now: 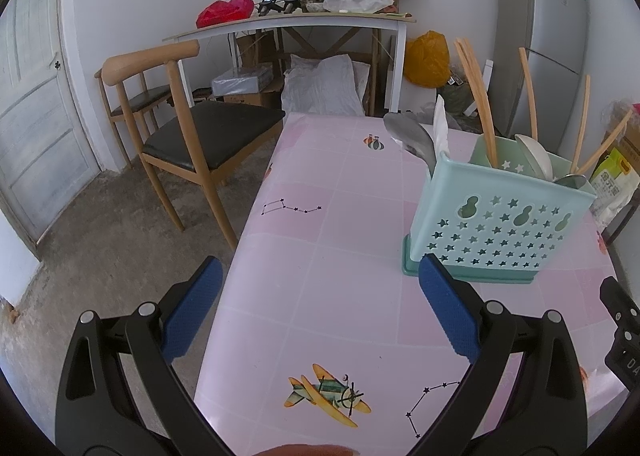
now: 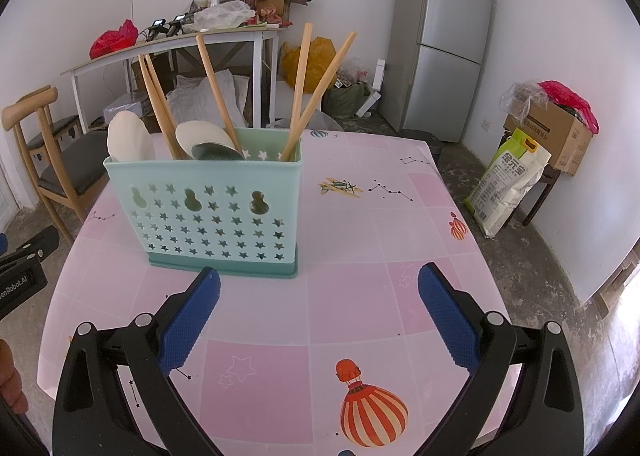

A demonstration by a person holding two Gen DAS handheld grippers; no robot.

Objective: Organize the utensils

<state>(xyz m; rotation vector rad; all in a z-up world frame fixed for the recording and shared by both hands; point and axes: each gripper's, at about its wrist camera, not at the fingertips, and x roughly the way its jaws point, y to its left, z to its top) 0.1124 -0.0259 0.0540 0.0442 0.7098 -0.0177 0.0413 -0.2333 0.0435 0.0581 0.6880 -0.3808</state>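
Note:
A light teal utensil holder with star cut-outs stands upright on the pink table. It holds several wooden chopsticks, two white spoons and a metal spoon. The holder also shows in the left wrist view, at the right. My right gripper is open and empty, just in front of the holder. My left gripper is open and empty, over the table's left edge, its right finger near the holder's base.
A wooden chair stands left of the table. A cluttered white desk and a grey fridge are at the back wall. A rice bag and a cardboard box are on the right.

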